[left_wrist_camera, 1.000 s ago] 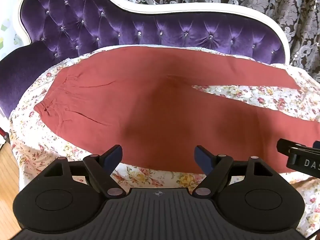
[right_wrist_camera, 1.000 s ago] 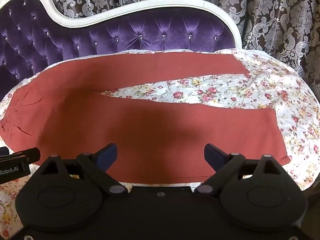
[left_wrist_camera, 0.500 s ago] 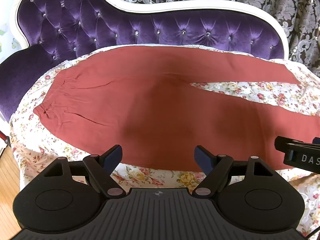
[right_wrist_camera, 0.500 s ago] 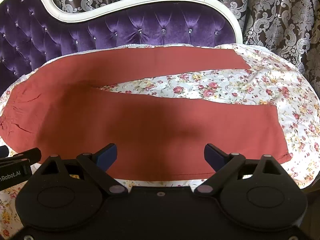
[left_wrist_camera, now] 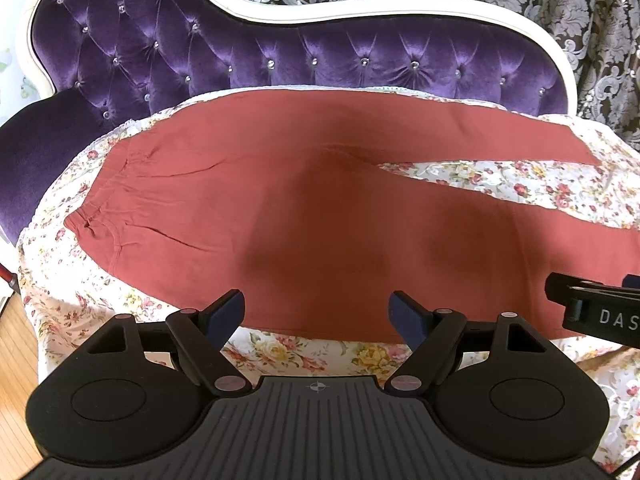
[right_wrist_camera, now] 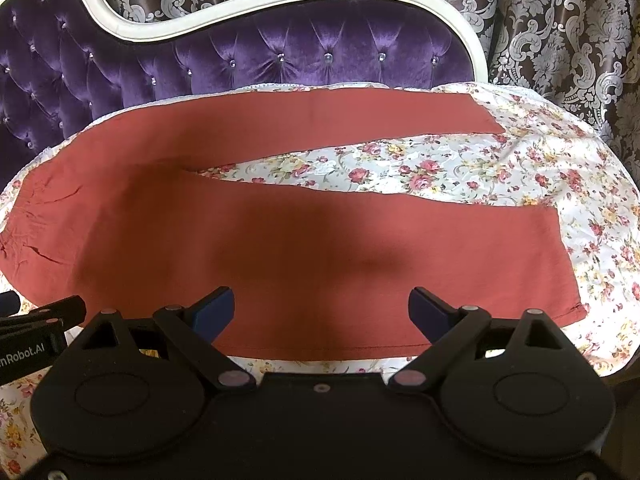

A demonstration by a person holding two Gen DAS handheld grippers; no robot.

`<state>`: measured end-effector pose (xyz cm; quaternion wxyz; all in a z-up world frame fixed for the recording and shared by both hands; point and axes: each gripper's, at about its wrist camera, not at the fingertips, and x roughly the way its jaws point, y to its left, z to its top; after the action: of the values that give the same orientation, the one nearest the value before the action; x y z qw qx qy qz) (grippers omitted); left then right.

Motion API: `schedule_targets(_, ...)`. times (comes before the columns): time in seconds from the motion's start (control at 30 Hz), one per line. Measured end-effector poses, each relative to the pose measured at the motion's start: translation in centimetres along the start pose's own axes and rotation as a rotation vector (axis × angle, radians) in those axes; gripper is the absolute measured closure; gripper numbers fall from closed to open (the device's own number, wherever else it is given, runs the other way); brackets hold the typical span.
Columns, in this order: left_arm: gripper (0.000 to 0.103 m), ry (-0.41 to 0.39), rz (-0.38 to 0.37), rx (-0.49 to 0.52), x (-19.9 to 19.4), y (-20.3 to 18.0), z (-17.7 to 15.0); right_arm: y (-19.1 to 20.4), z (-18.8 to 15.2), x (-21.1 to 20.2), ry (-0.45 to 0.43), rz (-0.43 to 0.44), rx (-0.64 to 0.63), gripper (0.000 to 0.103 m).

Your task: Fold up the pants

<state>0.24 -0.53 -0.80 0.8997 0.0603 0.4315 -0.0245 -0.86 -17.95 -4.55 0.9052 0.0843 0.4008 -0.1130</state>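
Rust-red pants lie flat on a floral sheet, waistband at the left, the two legs spread apart in a V toward the right. They also show in the right wrist view. My left gripper is open and empty, hovering over the near edge of the pants' seat. My right gripper is open and empty over the near edge of the near leg. Each gripper's body shows at the edge of the other's view.
The floral sheet covers a sofa seat with a tufted purple back and white frame. A patterned curtain hangs behind. Wood floor shows at the lower left.
Both grippers have shifted slightly forward and up; the pants sit a little lower in each view. The pants lie as before and both grippers stay open.
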Motion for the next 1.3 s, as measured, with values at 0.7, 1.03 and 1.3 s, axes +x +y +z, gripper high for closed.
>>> schedule_targets(0.7, 0.024, 0.019, 0.004, 0.001, 0.5, 0.1, -0.3, 0.3, 0.0, 0.5, 0.014, 0.012, 0.006, 0.009)
schedule_targets(1.03, 0.024, 0.036, 0.007, -0.002, 1.0, 0.1, 0.1, 0.5, 0.0, 0.6, -0.005, 0.043, -0.014, 0.012)
schedule_targets(1.3, 0.024, 0.046, 0.006, -0.001, 1.7, 0.0, 0.5, 0.8, 0.3, 1.5, -0.005, 0.044, -0.038, 0.022)
